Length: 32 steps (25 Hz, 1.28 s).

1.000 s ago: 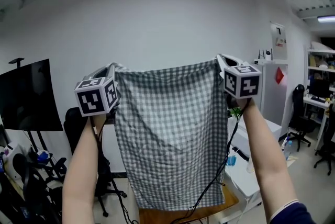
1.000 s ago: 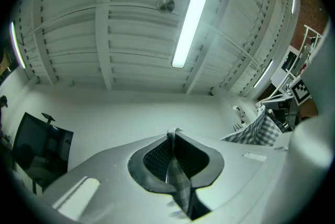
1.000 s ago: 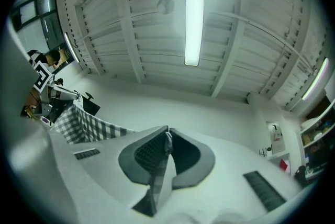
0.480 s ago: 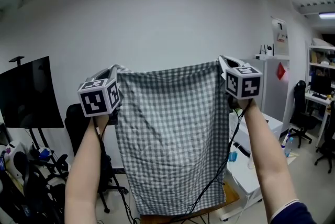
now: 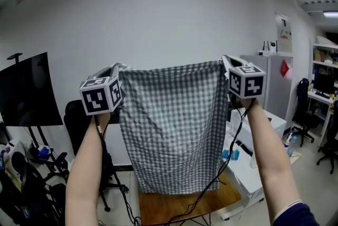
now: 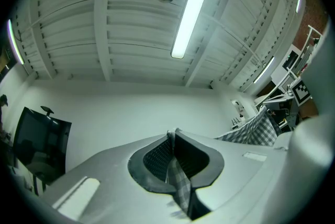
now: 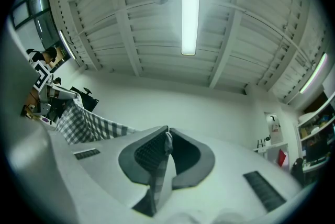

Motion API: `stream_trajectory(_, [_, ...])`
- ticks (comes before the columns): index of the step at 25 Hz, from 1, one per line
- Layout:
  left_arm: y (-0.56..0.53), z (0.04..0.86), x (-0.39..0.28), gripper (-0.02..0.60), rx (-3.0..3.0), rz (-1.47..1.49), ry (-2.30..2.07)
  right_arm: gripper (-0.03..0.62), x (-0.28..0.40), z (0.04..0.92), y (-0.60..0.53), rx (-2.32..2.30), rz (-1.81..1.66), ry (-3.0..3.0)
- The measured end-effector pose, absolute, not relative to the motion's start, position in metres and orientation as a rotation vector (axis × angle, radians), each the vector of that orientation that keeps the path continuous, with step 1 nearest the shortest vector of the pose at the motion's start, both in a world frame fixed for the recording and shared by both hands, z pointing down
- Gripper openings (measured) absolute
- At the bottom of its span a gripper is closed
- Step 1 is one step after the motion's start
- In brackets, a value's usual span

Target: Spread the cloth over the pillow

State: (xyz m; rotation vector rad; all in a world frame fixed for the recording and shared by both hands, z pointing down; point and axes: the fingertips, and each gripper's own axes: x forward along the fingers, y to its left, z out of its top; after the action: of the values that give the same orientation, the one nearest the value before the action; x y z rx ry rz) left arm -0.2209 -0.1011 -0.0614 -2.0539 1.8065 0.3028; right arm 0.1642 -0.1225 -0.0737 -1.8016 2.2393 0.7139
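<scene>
You're holding the cloth up high, left gripper and right gripper each clamping a top corner. It's hanging above what looks like a wooden table, with cables dangling in front.

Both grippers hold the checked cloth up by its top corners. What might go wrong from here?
1. Thin grips: the left gripper and right gripper each pinch only a narrow strip of the cloth at a top corner, so a quick swing may pull one corner free.
2. The black cable hangs from the right gripper across the cloth's lower right edge and may snag it or end up trapped under it when it is laid down.
</scene>
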Motion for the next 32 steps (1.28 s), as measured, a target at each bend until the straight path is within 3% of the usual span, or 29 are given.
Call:
stream_trajectory(12, [-0.154, -0.049, -0.226, 0.017, -2.051, 0.286, 1.856, 0.021, 0.161, -0.063, -0.179, -1.792, 0.698, 2.261])
stream_trajectory(32, [-0.324, 0.003, -0.241, 0.017, -2.055, 0.179, 2.011, 0.021, 0.150, -0.006, -0.381, -1.764, 0.566, 2.426])
